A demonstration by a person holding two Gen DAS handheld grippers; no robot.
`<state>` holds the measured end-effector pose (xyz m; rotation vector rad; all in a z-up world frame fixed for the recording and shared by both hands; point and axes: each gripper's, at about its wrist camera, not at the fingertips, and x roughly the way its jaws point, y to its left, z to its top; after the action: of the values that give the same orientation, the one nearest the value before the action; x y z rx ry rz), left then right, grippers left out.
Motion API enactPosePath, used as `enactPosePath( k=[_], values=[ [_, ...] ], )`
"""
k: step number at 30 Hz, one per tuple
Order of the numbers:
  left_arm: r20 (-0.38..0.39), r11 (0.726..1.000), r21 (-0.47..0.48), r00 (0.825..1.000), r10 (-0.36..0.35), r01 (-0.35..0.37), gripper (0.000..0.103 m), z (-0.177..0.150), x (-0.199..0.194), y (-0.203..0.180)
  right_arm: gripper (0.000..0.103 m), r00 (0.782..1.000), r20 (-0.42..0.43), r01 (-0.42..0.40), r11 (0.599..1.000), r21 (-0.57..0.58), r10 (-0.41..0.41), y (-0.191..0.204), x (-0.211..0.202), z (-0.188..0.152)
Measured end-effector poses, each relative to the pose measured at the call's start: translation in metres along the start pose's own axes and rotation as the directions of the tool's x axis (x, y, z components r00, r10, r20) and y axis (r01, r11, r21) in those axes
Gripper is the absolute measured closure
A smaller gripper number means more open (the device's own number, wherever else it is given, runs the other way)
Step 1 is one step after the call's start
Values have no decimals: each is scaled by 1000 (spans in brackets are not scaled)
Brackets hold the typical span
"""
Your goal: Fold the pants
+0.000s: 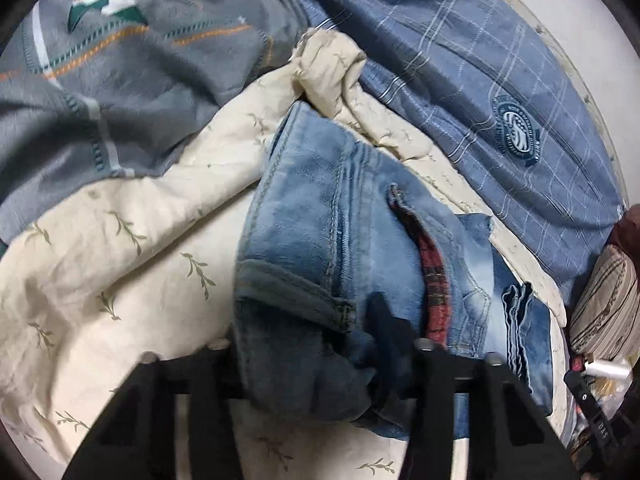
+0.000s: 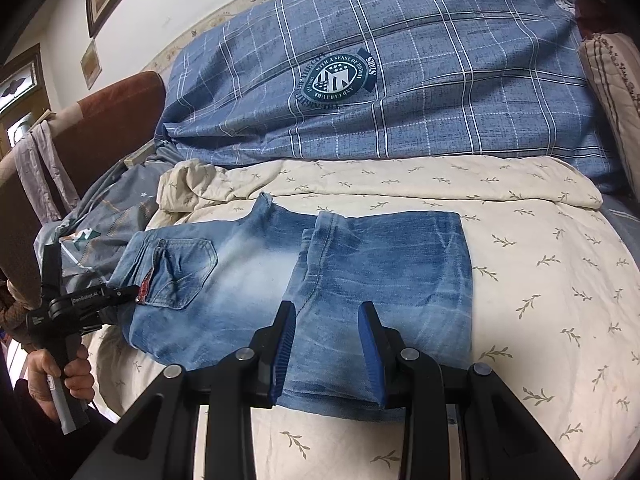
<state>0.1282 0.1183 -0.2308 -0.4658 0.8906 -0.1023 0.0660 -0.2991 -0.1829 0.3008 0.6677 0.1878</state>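
Faded blue jeans point(image 2: 380, 272) lie folded on a cream leaf-print bedspread point(image 2: 532, 280), with the leg part doubled over the seat. My right gripper point(image 2: 330, 320) stands over their near edge; its blue pads point(image 2: 286, 340) are apart, with flat denim between and under them. At the left, a hand point(image 2: 60, 372) holds my left gripper point(image 2: 128, 292) at the waistband by the back pocket. In the left wrist view the jeans point(image 1: 312, 240) bunch up in my left gripper point(image 1: 316, 320). Denim covers one finger and the picture is blurred, so the grip is unclear.
A blue checked duvet point(image 2: 400, 100) is heaped along the far side of the bed. A grey patterned cover point(image 1: 120, 80) lies crumpled beyond the waistband. A striped cushion point(image 2: 616, 88) sits at the right edge, a brown padded headboard point(image 2: 112, 120) at the left.
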Motion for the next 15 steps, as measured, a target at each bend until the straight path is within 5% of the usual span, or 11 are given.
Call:
enactPosePath(
  k=[8,15],
  values=[
    [106,992,125,994,2,-15,76,-3,-22,-28,67,1000,-1,5,1000,4,-5,-2,3,1],
    [207,956,293,976,-64,1,77,-12,-52,-85,67,998,18,50,993,110,-52,-28,-2,10]
  ],
)
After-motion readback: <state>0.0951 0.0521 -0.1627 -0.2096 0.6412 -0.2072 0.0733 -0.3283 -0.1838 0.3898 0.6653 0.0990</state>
